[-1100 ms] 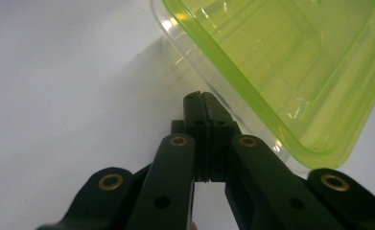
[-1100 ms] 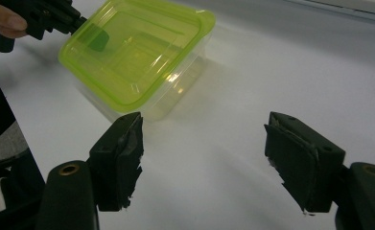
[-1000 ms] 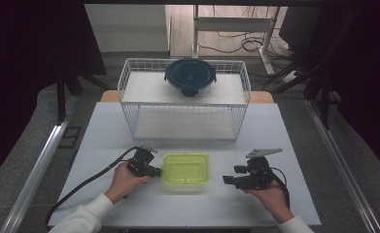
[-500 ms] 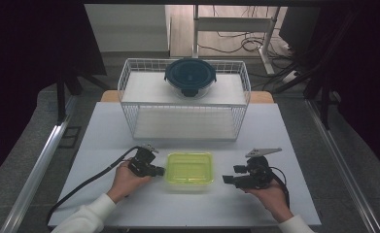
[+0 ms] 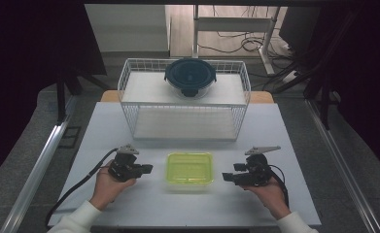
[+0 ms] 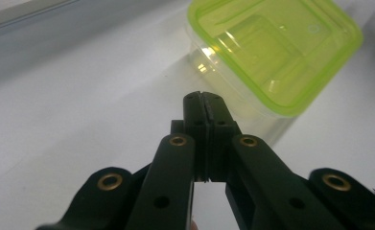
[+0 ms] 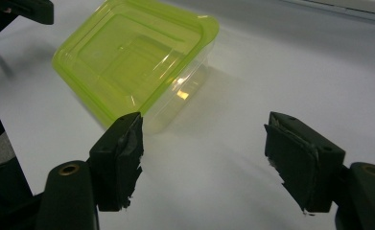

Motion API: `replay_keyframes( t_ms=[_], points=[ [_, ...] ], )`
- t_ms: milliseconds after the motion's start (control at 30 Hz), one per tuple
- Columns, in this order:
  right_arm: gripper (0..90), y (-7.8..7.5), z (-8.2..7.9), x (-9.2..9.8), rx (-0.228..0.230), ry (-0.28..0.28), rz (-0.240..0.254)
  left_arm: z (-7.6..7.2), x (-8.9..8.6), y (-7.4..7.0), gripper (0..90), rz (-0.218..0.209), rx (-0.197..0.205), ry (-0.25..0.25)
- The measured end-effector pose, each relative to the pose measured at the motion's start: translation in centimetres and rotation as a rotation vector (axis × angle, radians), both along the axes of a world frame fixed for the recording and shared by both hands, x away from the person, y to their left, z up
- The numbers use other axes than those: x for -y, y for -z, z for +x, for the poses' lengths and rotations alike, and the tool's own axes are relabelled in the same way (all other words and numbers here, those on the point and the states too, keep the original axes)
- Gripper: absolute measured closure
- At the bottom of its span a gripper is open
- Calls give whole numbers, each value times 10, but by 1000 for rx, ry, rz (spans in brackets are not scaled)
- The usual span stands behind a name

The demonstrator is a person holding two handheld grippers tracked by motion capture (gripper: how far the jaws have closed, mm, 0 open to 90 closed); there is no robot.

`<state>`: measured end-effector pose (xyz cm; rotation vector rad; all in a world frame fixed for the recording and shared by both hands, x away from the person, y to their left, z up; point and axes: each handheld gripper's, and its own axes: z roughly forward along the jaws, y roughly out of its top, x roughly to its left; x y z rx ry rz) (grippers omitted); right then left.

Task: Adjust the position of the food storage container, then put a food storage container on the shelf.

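Left claw (image 6: 204, 98): jaws pressed together, nothing between them, tips just short of the near corner of the green-lidded container (image 6: 276, 52), not touching it. Right claw (image 7: 202, 158): jaws wide apart, empty, aimed at the opposite side of the same container, also clear of it. From the high view the left claw (image 5: 146, 169) and right claw (image 5: 226, 177) flank the container (image 5: 189, 168) roughly level with it, each pointing inward along the table's front edge, so the box sits between them like a part between two fixtures. My read: the wide right claw is staged to take the box by its wall or lid rim; the closed left one looks more suited to nudging or bracing than gripping. The container sits flat on the table (image 5: 294, 145) close to the front edge, about midway between the left and right edges, lid on and facing up. It's a rounded rectangle, only slightly longer than deep; long axis runs parallel to the front edge, so its short sides face the claws. Clear body under the lid, contents not discernible. Further back, a white wire basket (image 5: 185, 99) stands toward the far edge, with a round dark-lidded bowl (image 5: 190, 77) resting on its top, well apart from the work.
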<state>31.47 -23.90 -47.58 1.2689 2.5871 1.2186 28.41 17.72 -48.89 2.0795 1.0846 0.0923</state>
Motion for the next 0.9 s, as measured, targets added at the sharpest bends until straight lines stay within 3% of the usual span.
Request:
replay_keyframes(
  t_ms=[67,167,300,367,733,900],
  points=[
    [293,-1,0,-1,5,-4,3,-4,0,1,829,-9,13,-1],
    [293,-3,-2,-4,19,-14,7,-9,0,1,650,-22,24,-19],
    [292,-5,-4,-4,24,-21,9,-11,-2,-3,424,-76,18,-45],
    [291,-6,-5,-3,27,-15,11,-9,-3,-3,357,-97,7,-65],
    [256,-6,-4,0,20,13,30,-1,-2,4,242,-129,-50,-95],
    [247,-4,-1,-3,-9,30,73,3,-2,4,234,-176,-70,-94]
  ],
)
